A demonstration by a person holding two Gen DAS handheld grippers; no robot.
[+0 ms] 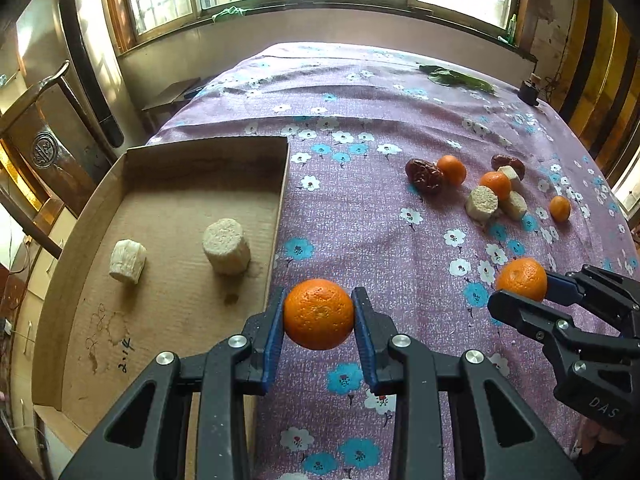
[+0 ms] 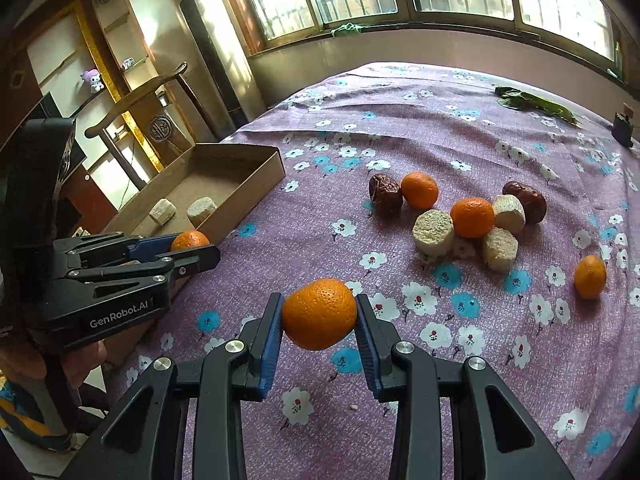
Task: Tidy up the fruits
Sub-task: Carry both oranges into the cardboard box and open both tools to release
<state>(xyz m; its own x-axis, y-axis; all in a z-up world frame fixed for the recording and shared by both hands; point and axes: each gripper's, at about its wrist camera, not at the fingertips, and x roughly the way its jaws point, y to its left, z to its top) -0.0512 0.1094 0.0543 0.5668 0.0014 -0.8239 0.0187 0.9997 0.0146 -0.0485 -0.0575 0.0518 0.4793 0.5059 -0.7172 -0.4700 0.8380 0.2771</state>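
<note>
My left gripper (image 1: pixel 319 314) is shut on a mandarin (image 1: pixel 319 313), held above the cloth just right of the cardboard tray (image 1: pixel 168 184). The tray holds two pale cut chunks (image 1: pixel 226 246). My right gripper (image 2: pixel 319 314) is shut on another mandarin (image 2: pixel 319 314) above the cloth; it also shows in the left wrist view (image 1: pixel 520 286). The left gripper shows in the right wrist view (image 2: pixel 191 246) beside the tray (image 2: pixel 248 184). A loose pile lies further out: mandarins (image 2: pixel 472 218), red dates (image 2: pixel 385 194), pale chunks (image 2: pixel 433 232).
A purple flowered cloth (image 2: pixel 400 140) covers the table. A lone mandarin (image 2: pixel 590 277) sits right of the pile. Green leaves (image 2: pixel 532 105) and a small dark object (image 2: pixel 623 128) lie at the far right. A wooden chair (image 2: pixel 144 92) stands beyond the tray.
</note>
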